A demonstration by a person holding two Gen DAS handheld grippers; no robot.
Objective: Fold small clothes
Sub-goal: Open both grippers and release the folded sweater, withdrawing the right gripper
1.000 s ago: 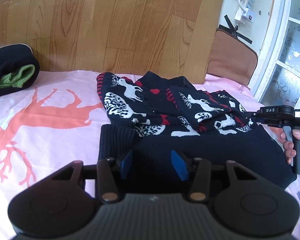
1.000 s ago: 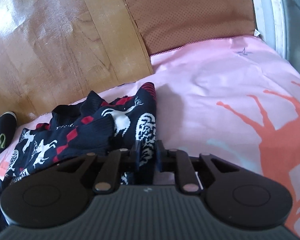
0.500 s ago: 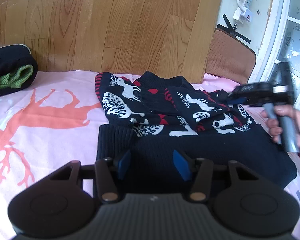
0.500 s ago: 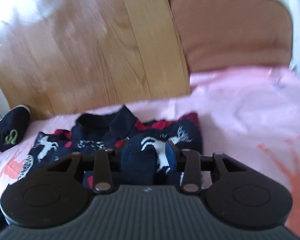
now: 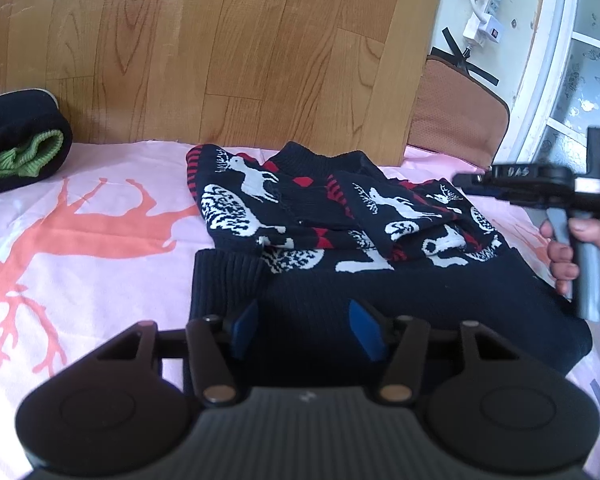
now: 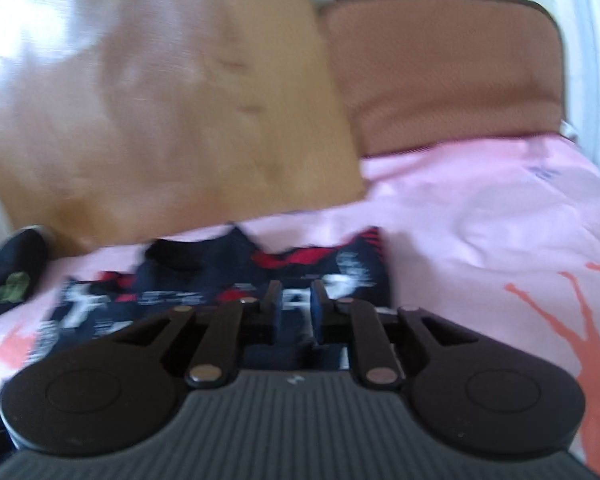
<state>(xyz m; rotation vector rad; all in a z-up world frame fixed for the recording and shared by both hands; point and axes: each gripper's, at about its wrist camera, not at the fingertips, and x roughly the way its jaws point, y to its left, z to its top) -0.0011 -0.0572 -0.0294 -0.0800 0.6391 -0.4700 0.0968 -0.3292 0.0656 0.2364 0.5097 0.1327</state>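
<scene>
On the bed: sweater lay on the pink sheet, sleeves folded in.
Left gripper: jaws about half apart and opening, holding nothing, above the hem.
Right gripper: jaws closing, nothing between; view blurred.

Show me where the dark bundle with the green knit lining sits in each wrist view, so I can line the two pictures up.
Left wrist view: the dark bundle lies at the far left edge, on the pink sheet against the wood panel.
Right wrist view: the same bundle, blurred, is at the left edge, mid-height.
Shared landmark: the reindeer sweater, right of the bundle in both.
</scene>
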